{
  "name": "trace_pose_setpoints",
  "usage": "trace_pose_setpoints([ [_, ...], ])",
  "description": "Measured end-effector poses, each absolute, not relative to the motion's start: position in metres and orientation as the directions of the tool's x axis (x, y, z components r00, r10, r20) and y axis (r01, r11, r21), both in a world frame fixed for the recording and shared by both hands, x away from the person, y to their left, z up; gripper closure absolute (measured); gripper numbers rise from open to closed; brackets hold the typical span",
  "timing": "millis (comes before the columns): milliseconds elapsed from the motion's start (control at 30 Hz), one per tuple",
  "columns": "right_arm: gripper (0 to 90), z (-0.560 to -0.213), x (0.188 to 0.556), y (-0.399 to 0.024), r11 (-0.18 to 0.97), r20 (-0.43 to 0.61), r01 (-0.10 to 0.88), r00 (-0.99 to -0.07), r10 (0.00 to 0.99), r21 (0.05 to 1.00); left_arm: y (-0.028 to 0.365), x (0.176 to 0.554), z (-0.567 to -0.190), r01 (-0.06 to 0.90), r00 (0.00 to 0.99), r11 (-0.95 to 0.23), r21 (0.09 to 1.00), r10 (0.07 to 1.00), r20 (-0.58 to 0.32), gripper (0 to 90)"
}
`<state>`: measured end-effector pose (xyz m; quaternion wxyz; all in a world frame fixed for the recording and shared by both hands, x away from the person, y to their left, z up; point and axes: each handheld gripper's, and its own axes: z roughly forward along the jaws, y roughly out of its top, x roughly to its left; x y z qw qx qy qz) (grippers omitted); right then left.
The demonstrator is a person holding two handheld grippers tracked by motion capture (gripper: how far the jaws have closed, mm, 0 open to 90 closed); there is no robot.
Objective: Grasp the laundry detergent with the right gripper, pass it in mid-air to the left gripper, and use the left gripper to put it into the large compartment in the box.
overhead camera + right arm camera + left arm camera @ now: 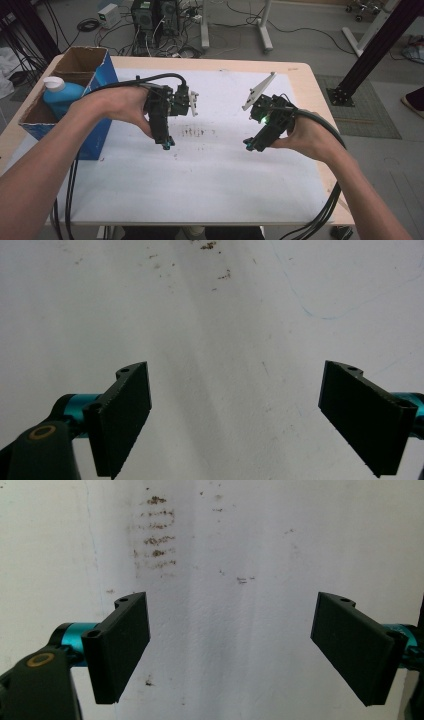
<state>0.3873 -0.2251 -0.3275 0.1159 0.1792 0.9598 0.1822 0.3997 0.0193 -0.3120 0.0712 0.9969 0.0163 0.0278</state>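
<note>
Both hands hold black grippers above a white sheet (200,165) that covers the table. My left gripper (167,144) points down at the sheet just left of a patch of brown stains (197,132). Seen from the left gripper view, its jaws stand wide apart with nothing between them (230,647), and the stains (157,540) lie ahead. My right gripper (248,146) hangs over the sheet right of centre, tilted down to the left. Its jaws are also spread wide and empty (232,417) over bare white paper.
A blue cardboard box (102,75) stands on the table's left edge with a blue bottle with a white cap (60,95) inside. Cables trail from both grippers off the front edge. Computers, cables and frame legs stand on the floor beyond the table.
</note>
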Motion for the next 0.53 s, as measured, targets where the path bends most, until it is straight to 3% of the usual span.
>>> trace_pose_setpoints([
  [533,13.0,-0.3208,0.3851,-0.2214,0.877,-0.168,0.289,-0.912,0.374,0.384,0.0227,0.3957,-0.3080,0.057,0.995,-0.986,0.155,0.068,0.068,15.9],
])
